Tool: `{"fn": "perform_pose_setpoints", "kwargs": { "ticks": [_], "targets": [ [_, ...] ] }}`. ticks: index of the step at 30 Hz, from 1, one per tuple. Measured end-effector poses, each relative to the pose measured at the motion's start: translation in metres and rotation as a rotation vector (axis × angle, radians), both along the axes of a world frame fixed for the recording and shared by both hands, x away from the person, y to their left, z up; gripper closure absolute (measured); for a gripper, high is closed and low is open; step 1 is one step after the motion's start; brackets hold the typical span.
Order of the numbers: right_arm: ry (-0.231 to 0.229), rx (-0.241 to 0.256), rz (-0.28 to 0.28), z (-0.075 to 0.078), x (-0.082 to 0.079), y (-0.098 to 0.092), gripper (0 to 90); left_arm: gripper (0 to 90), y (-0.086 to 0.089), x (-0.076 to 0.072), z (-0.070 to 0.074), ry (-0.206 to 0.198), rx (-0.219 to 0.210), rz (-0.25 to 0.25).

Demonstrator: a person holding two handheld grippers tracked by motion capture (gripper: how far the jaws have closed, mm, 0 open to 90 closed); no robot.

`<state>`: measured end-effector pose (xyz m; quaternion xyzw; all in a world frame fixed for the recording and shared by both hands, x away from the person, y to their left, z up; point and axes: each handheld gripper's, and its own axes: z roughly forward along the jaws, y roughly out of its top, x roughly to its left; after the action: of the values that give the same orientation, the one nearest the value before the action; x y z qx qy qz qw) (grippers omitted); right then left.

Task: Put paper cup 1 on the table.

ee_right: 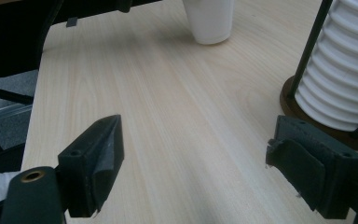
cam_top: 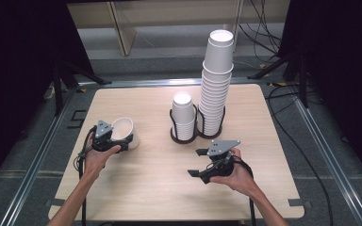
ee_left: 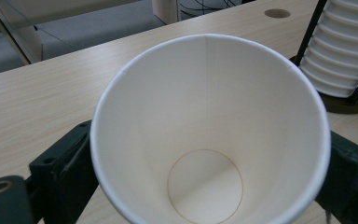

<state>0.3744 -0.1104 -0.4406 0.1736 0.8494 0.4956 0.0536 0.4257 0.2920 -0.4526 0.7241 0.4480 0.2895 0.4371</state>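
A white paper cup (cam_top: 122, 128) stands at the table's left, mouth up, with my left gripper (cam_top: 125, 140) shut on its wall. In the left gripper view I look down into the empty cup (ee_left: 209, 121), and a black jaw presses on each side of it. My right gripper (cam_top: 196, 163) is open in front of the cup holder with nothing between its fingers. In the right gripper view the right gripper (ee_right: 198, 163) has bare table between its jaws, and the cup (ee_right: 209, 18) rests on the wood farther off.
A black wire holder (cam_top: 173, 134) at the table's middle keeps a short stack of cups (cam_top: 184, 115) and a tall stack (cam_top: 217, 80). The ribbed stack (ee_right: 340, 70) stands close to my right gripper's right jaw. Dark stands and cables flank the table (cam_top: 151, 179).
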Motion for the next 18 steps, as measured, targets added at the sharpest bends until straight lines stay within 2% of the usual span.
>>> {"fn": "perform_pose_setpoints", "kwargs": {
  "ticks": [2,8,12,13,14,17,18],
  "targets": [
    [0.000,0.000,0.000,0.000,0.000,0.000,17.9,11.4,-0.001,0.001,-0.003,0.000,0.003,0.003],
    [-0.004,0.003,0.000,0.001,0.000,0.000,17.9,12.2,0.001,0.001,-0.009,0.000,-0.019,-0.005],
    [-0.026,0.002,0.009,0.001,0.001,0.000,17.9,12.9,0.002,0.000,-0.013,0.001,-0.027,-0.012],
    [-0.023,0.001,0.012,0.001,0.001,0.000,17.9,13.3,0.003,-0.001,-0.014,0.006,-0.027,-0.011],
    [0.003,0.002,0.004,0.001,-0.001,0.000,17.9,14.0,0.003,-0.002,-0.015,0.011,-0.032,-0.009],
    [0.001,-0.002,0.005,0.000,-0.001,0.000,17.9,14.6,0.006,-0.004,-0.020,0.024,-0.034,-0.010],
    [0.002,-0.004,0.004,0.000,-0.001,0.000,17.8,14.7,0.008,-0.005,-0.021,0.039,-0.029,-0.019]
  ]
}}
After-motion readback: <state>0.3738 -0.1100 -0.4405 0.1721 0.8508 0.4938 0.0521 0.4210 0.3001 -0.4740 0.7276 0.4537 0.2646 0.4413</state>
